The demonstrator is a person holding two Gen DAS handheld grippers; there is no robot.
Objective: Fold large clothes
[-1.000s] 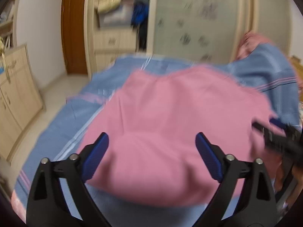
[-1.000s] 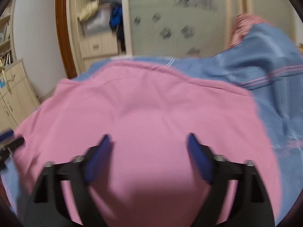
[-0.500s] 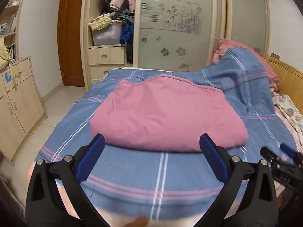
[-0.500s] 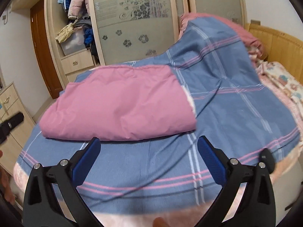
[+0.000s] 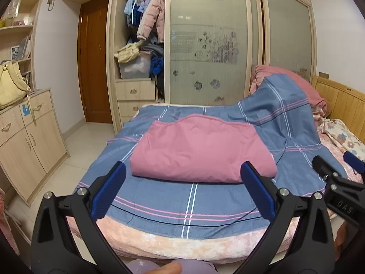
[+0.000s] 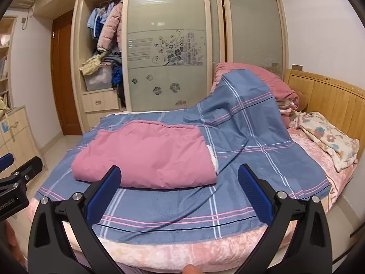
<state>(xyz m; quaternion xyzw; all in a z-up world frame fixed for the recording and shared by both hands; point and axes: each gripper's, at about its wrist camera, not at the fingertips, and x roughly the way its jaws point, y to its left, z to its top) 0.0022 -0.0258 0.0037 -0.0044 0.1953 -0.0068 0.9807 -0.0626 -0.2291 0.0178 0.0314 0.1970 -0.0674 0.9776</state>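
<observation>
A: Where does the pink quilt (image 5: 200, 150) lie?

B: Folded into a thick slab on the blue plaid sheet (image 5: 189, 203), toward the foot end of the bed (image 5: 182, 244) and set back from its near edge. A band of bare sheet runs between the fold and that edge.

A: And the grippers?

B: Both hang off the near edge, clear of the cloth. The left gripper (image 5: 182, 191) has its jaws wide apart, nothing between them; the right gripper (image 6: 180, 193) likewise stands apart and empty.

A: Open room?

B: Tiled floor (image 5: 79, 150) lies between the bed's foot edge and the cabinet (image 5: 25, 141).

A: What does only one view give?

B: The right view shows the wooden headboard (image 6: 328, 100) and a floral blanket (image 6: 330, 141) at the head end more fully; the left view shows the cabinet front and a yellow bag (image 5: 11, 86) on top.
</observation>
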